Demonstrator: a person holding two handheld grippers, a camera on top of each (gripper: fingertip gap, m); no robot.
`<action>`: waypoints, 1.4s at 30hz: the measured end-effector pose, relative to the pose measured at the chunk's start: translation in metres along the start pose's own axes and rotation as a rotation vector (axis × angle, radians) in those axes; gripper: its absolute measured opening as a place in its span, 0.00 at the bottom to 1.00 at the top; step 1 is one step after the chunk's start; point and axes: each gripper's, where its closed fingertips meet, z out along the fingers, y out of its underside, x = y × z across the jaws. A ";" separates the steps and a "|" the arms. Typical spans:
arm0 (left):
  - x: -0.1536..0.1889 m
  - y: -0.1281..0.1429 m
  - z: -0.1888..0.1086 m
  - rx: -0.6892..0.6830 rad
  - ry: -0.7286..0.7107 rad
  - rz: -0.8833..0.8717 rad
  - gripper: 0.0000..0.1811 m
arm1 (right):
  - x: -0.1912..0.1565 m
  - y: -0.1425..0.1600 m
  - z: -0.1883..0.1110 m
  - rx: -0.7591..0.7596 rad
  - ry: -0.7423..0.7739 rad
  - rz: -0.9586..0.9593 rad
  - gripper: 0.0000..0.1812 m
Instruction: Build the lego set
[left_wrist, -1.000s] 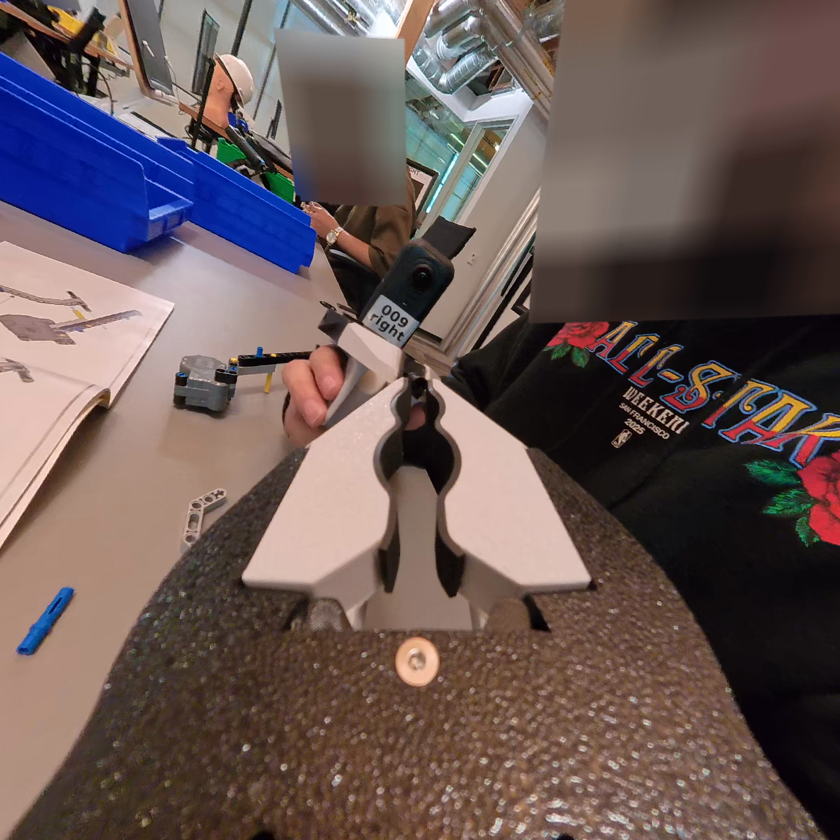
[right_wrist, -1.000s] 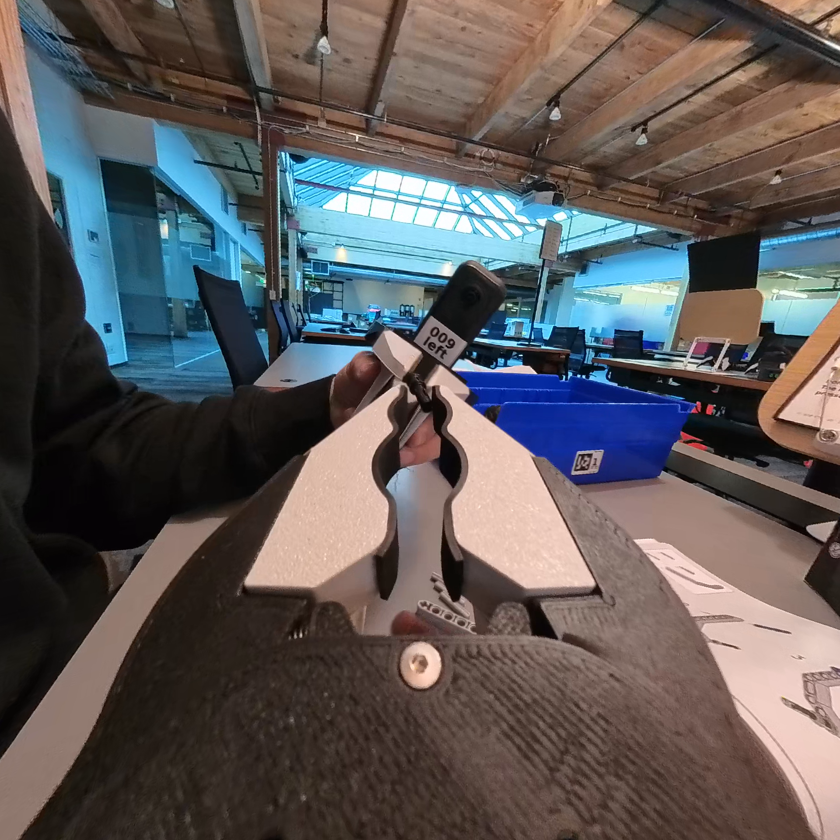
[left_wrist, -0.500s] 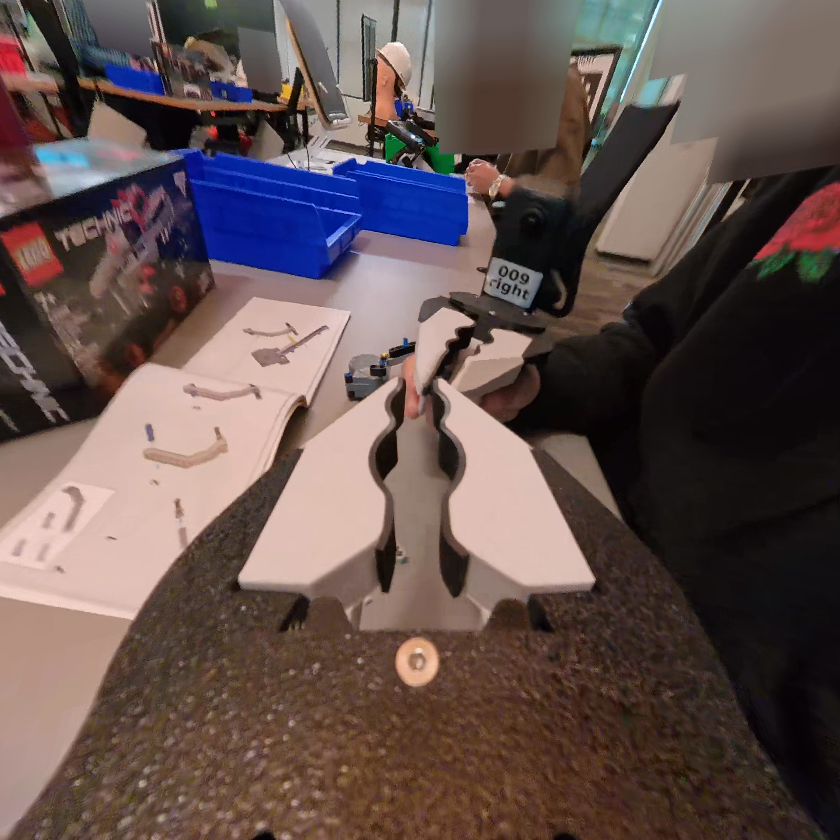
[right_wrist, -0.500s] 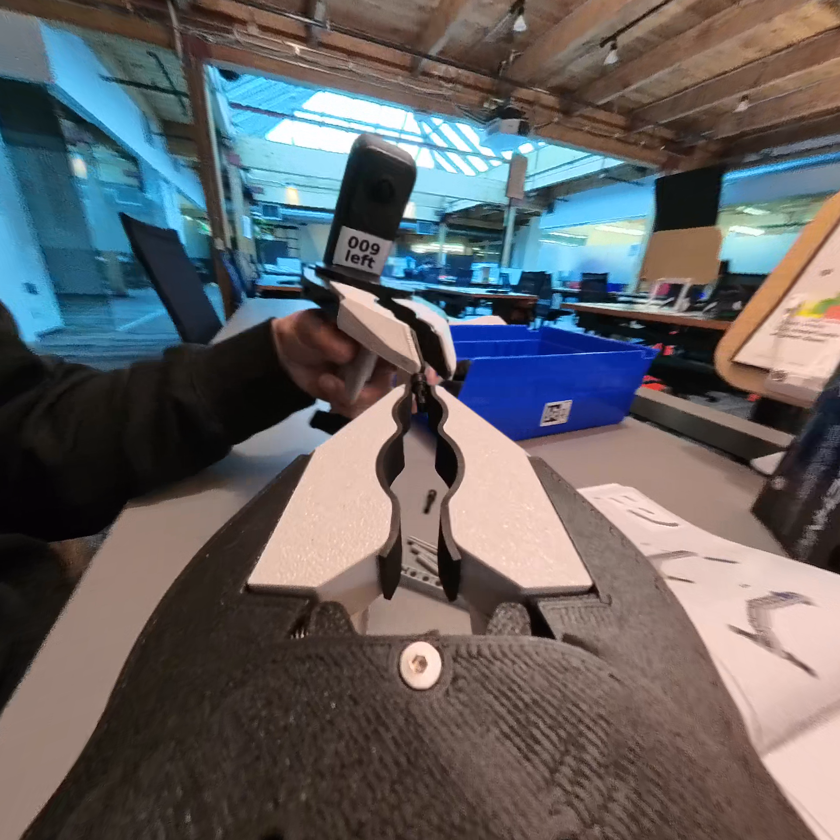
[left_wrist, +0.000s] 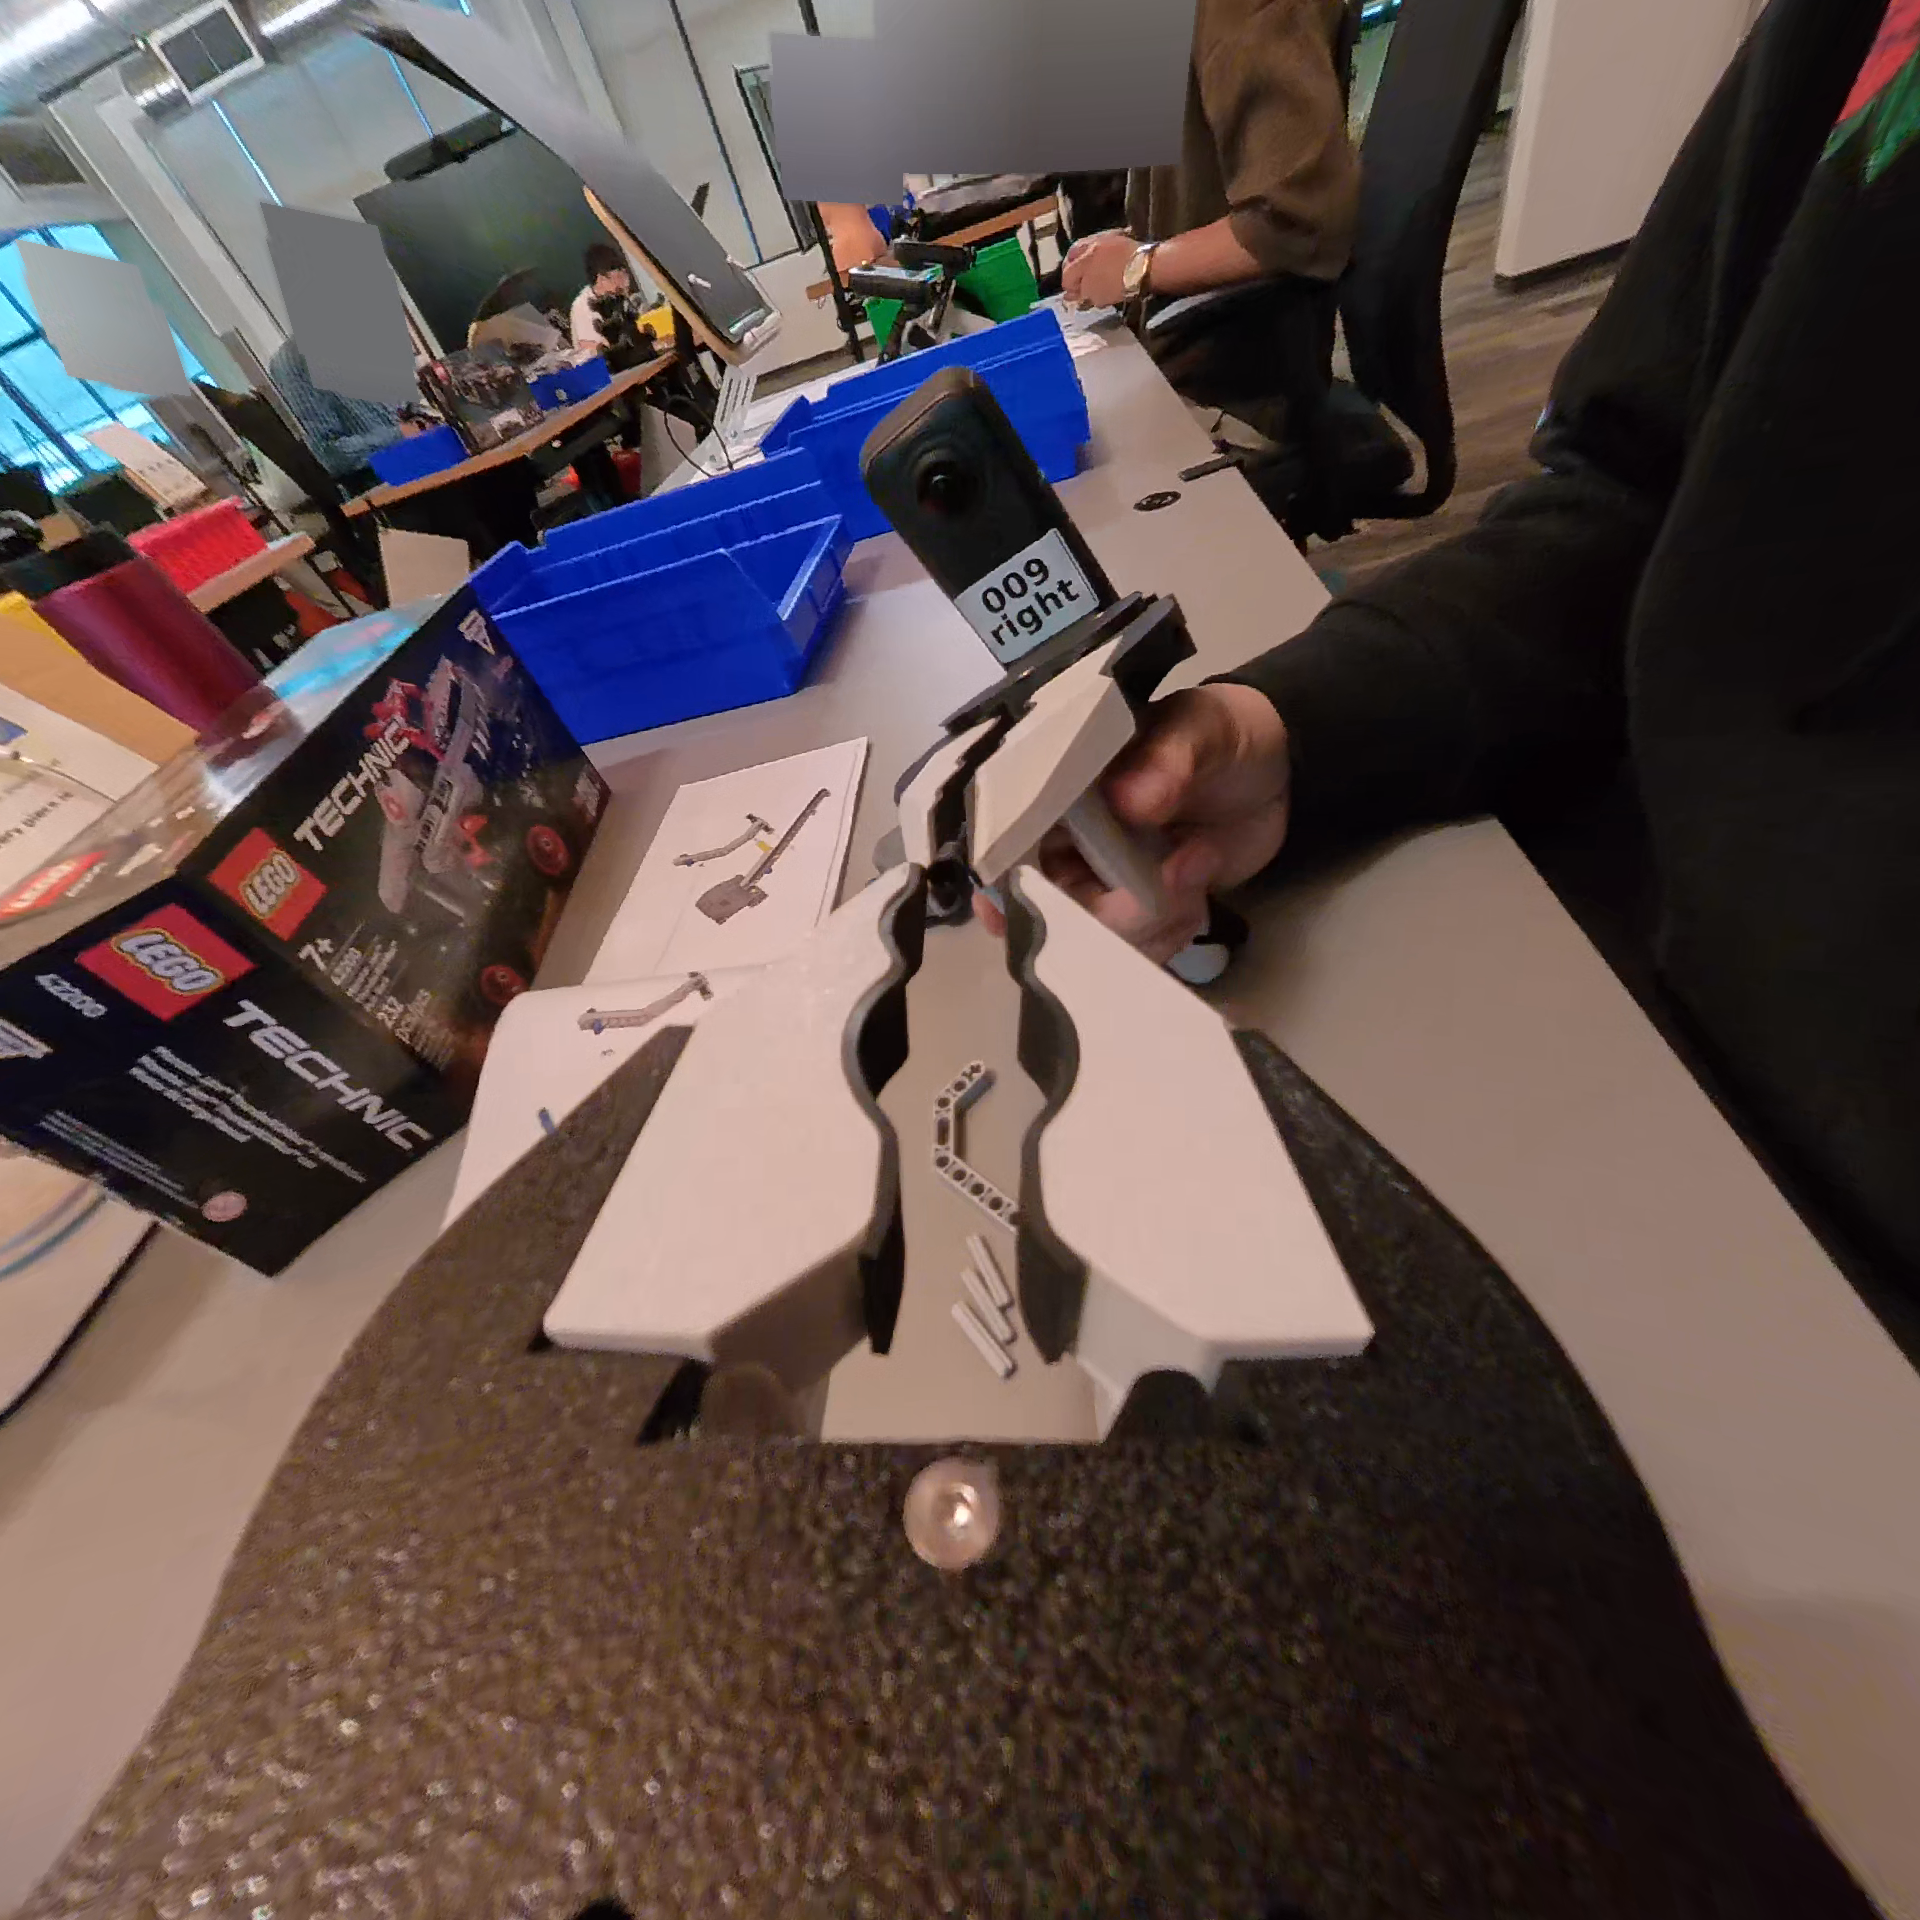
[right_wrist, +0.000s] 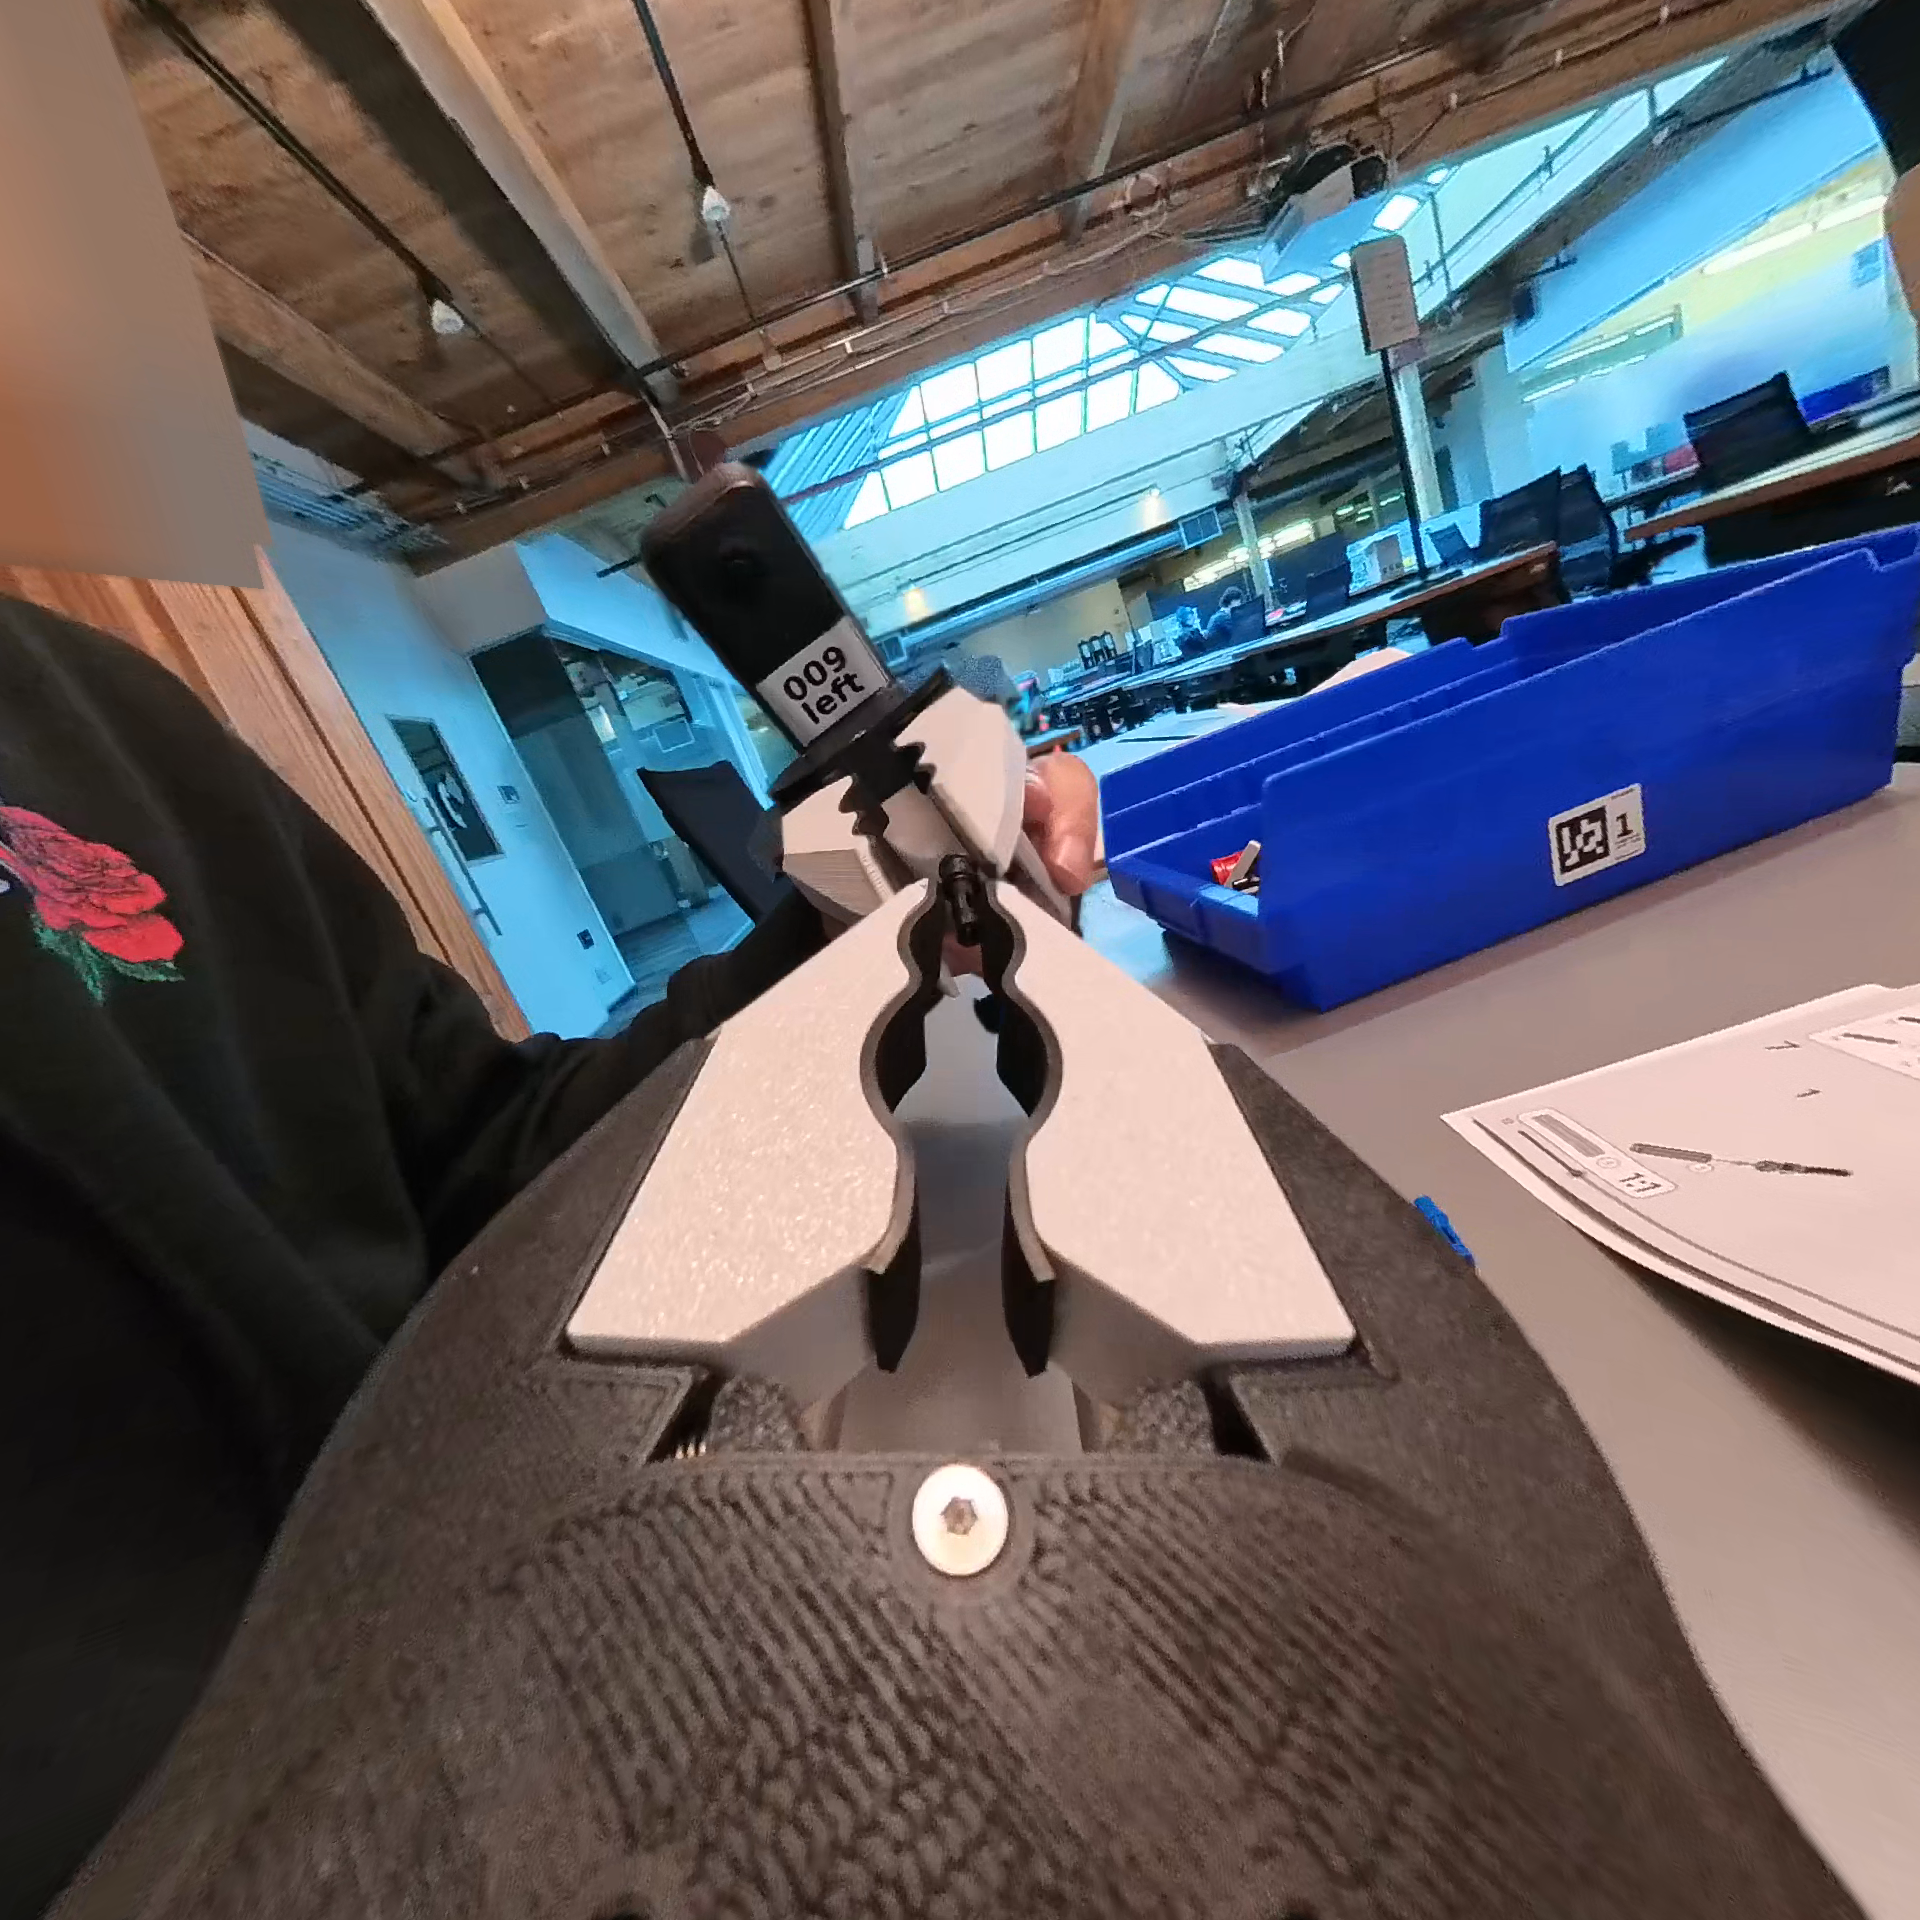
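A small black pin (right_wrist: 956, 896) sits where the two grippers meet tip to tip, held above the grey table (left_wrist: 1403, 1039). My right gripper (right_wrist: 958, 902) is shut on it. My left gripper (left_wrist: 964, 883) closes on the same pin (left_wrist: 948, 883) from the opposite side with a narrow gap between its tips. Each gripper also shows in the other's view, the right one (left_wrist: 948, 847) and the left one (right_wrist: 940, 847), each in a hand. A bent grey beam (left_wrist: 961, 1127) and short grey axles (left_wrist: 987, 1299) lie on the table below the left gripper.
A black set box (left_wrist: 312, 935) stands at the left, with the open instruction booklet (left_wrist: 758, 831) beside it. Blue bins (left_wrist: 675, 613) line the far side of the table. The booklet (right_wrist: 1714, 1143), a blue bin (right_wrist: 1507, 831) and a small blue pin (right_wrist: 1439, 1226) show to the right. Both grippers' tips are close together, under 4 cm apart.
Both grippers have swung round together with their tips still joined on the pin. The left view has turned from the person's torso to the table, box and booklet.
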 end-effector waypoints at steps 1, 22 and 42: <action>-0.001 0.000 0.000 -0.001 -0.009 0.022 0.07 | 0.000 0.000 0.000 0.002 -0.004 0.012 0.02; 0.012 0.002 -0.004 -0.019 0.026 0.203 0.02 | -0.009 0.010 0.000 -0.048 -0.145 0.228 0.02; 0.011 -0.001 -0.005 -0.040 0.003 0.268 0.02 | -0.008 0.005 0.000 0.015 -0.158 0.297 0.04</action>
